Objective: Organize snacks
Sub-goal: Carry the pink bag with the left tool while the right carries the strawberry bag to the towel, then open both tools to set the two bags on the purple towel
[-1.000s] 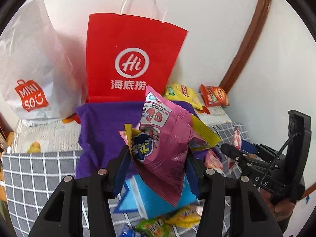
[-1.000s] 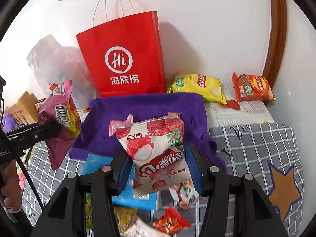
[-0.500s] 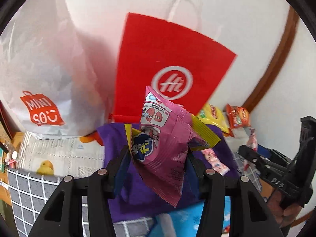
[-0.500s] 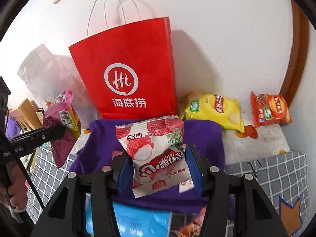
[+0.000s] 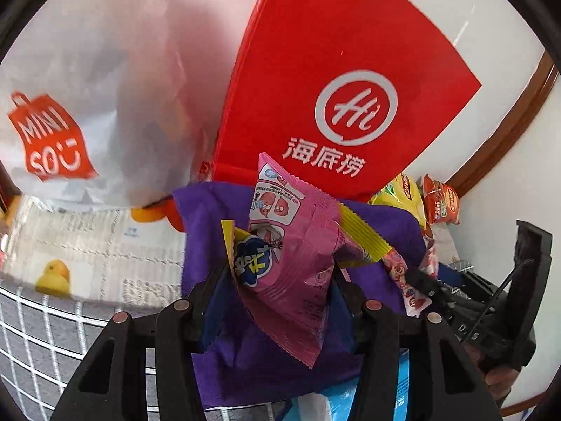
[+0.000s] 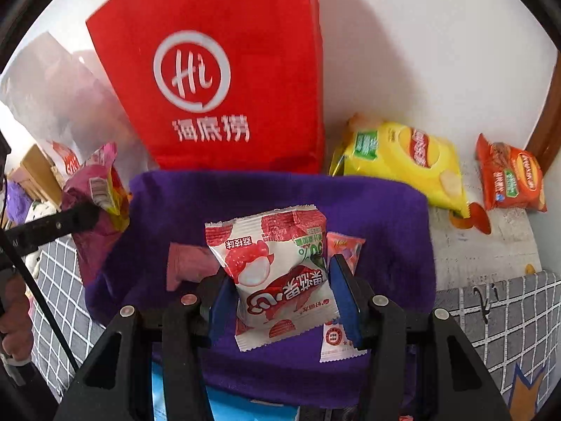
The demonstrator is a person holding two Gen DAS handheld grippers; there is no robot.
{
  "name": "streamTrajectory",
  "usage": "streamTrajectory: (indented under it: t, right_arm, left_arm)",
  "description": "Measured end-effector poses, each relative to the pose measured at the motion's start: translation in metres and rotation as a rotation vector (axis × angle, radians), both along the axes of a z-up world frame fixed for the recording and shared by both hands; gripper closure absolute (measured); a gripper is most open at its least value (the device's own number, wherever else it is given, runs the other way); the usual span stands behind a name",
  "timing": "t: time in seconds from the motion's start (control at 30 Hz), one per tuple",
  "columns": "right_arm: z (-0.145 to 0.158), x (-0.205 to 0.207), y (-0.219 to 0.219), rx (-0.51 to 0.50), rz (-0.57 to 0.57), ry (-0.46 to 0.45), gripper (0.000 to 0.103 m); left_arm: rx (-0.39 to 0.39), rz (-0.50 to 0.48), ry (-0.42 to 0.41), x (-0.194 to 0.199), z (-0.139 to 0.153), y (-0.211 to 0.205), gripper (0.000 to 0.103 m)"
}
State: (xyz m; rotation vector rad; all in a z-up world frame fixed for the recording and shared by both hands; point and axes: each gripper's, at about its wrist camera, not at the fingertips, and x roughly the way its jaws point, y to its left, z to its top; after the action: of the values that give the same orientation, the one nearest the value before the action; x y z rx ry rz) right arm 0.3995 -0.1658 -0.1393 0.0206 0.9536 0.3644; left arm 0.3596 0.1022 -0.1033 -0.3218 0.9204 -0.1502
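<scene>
Standing against a white wall, a red paper bag and a white Miniso bag rise behind a purple cloth spread over the surface, which wears a grey covering with a white grid. Behind the grid lies a pale printed sheet with yellow fruit pictures. A brown wooden trim runs up the wall at the right corner. The left tool pinches a pink snack packet between its blue pads, held above the cloth's left part. The right tool pinches a white-and-red lychee packet over the cloth's middle; two small pink packets lie on the cloth beneath and beside it. A yellow chip bag and an orange chip bag rest on the printed sheet near the wall, right of the red bag. A blue package shows at the cloth's near edge.
</scene>
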Motion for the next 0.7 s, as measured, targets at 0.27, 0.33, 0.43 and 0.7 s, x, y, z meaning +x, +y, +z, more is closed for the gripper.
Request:
streamTrajectory:
  t: [0.27,0.33,0.43,0.7]
  right_arm:
    - [-0.018,0.001,0.013,-0.046,0.06,0.054,0.051]
    - [-0.02,0.001,0.016,-0.07,0.057,0.057,0.051]
    - [-0.024,0.001,0.02,-0.083,0.074,0.06,0.051]
    - [-0.034,0.004,0.021,-0.096,0.067,0.099,0.05]
  left_arm:
    - [0.013,0.005,0.054,0.01,-0.019,-0.007,0.053]
    - [0.017,0.011,0.066,0.012,-0.023,-0.006,0.053]
    - [0.024,0.015,0.081,0.015,-0.028,-0.006,0.053]
    - [0.038,-0.004,0.118,0.021,-0.039,-0.02,0.052]
